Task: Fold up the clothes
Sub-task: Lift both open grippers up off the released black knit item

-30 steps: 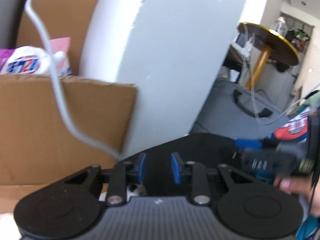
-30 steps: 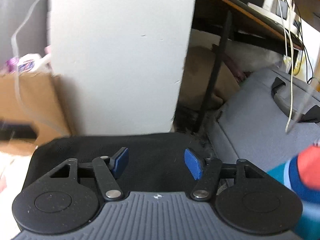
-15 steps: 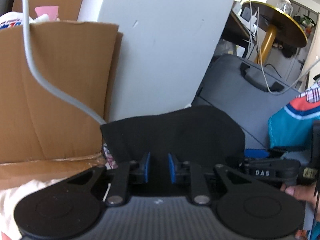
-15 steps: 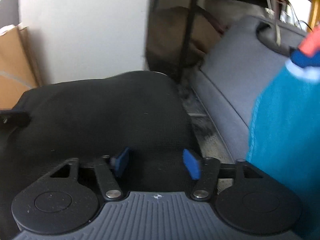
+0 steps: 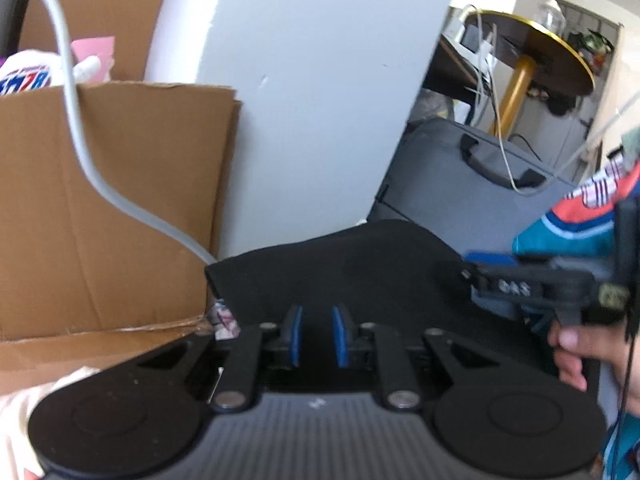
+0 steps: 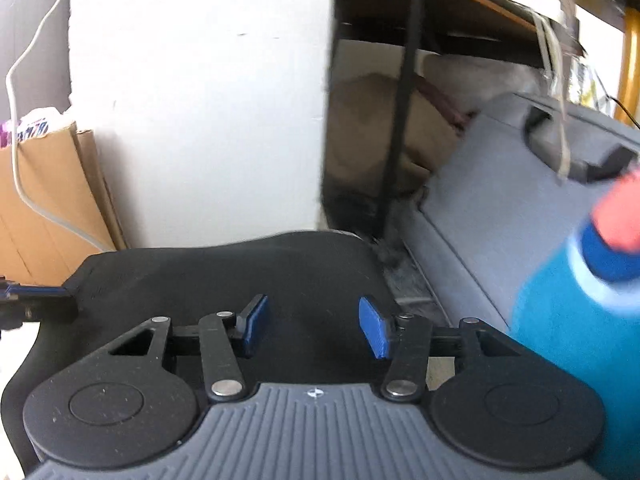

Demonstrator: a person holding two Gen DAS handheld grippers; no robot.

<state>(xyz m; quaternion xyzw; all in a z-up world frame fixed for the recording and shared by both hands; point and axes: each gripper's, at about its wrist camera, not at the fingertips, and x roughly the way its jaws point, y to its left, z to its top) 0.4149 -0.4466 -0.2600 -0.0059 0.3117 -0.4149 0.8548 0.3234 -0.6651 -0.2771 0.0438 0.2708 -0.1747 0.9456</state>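
Note:
A black garment [image 5: 340, 264] lies spread in front of both grippers; the right wrist view shows it too [image 6: 224, 276]. My left gripper [image 5: 318, 336] is low over its near edge. Its jaws are closing, a narrow gap remains, and black cloth shows in the gap. My right gripper [image 6: 312, 324] hovers over the garment's near right part with its jaws wide apart and closing, the pads clear of the cloth. A hand [image 5: 568, 352] holds the right gripper [image 5: 492, 268] at the garment's right edge. The left gripper's tip [image 6: 36, 292] shows at the garment's left corner.
A cardboard box [image 5: 108, 208] stands at the left, with a white cable [image 5: 80, 144] hanging over it. A white pillar [image 5: 312, 92] rises behind the garment. A grey suitcase [image 5: 472, 176] lies at the right, and teal and orange cloth [image 6: 576, 328] beside it.
The left jaws have narrowed and the left gripper has sunk toward the black garment. The right jaws have narrowed a little, and the right gripper now sits at the garment's right edge.

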